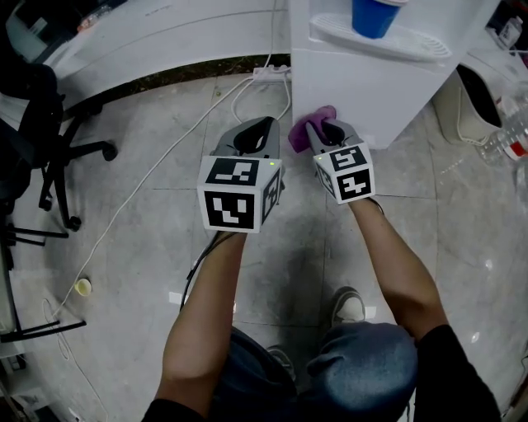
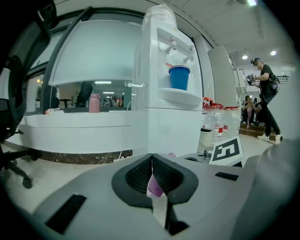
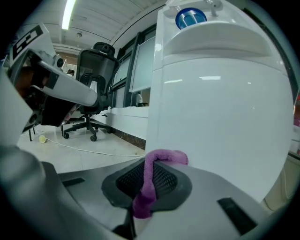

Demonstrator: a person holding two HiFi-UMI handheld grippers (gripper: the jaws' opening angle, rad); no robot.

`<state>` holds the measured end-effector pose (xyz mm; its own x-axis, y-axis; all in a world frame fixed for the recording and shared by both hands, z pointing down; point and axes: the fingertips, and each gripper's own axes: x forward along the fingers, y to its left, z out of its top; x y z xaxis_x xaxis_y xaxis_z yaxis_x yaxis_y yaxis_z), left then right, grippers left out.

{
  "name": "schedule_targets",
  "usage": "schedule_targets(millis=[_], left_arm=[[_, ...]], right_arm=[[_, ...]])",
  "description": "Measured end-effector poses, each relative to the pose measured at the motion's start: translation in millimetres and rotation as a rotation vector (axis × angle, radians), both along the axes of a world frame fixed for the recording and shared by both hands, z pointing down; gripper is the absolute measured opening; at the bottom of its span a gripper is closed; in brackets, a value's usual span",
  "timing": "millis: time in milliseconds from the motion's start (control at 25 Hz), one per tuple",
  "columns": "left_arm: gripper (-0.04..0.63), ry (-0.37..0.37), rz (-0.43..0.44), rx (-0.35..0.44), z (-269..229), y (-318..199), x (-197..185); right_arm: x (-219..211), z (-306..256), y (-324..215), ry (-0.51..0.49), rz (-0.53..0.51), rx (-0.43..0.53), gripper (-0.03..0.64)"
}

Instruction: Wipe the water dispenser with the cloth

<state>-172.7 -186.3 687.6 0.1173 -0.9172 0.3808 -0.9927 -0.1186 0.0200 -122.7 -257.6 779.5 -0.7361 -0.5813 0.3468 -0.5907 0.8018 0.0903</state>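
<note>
**Purple cloth held at the foot of the white dispenser**

The purple cloth [image 1: 305, 132] is a soft, fuzzy strip. It is pinched between the jaws of the right hand-held gripper [image 1: 330, 132], which are clamped on it. In the right gripper view the cloth [image 3: 149, 185] runs up between the black ribbed pads, and its free end curls over the tips in a small roll. That roll lies right against the lower front panel of the tall white plastic water dispenser [image 3: 220, 108], close to the panel's left edge. I cannot tell whether it actually presses on the panel.

The person stands over it with both bare forearms stretched forward and down. The right arm reaches toward the dispenser's base [image 1: 363, 82], low near the pale tiled floor [image 1: 148, 247].

The left hand-held gripper [image 1: 252, 138] hangs just beside the right one, on its left. It points the same way, and its jaws are together at the tips with nothing caught in them.

Higher up, a blue plastic cup [image 1: 373, 16] sits in the dispenser's tap alcove. A thin white cable [image 1: 157, 165] trails across the floor. A black office chair [image 1: 49, 140] stands well off to the left.
</note>
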Motion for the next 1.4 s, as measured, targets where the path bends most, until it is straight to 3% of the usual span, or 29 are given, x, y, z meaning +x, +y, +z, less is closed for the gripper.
schedule_targets(millis=[560,1120,1400], left_arm=[[0.026,0.040,0.077,0.011,2,-31,51],[0.026,0.066,0.152,-0.027,22,-57,94],[0.026,0.044,0.190,-0.031,27,-61,107]], right_arm=[[96,4,-33,0.046,0.157,0.015,0.032],[196,19,-65,0.080,0.332,-0.032,0.032],[211,3,-68,0.051,0.365,-0.014,0.032]])
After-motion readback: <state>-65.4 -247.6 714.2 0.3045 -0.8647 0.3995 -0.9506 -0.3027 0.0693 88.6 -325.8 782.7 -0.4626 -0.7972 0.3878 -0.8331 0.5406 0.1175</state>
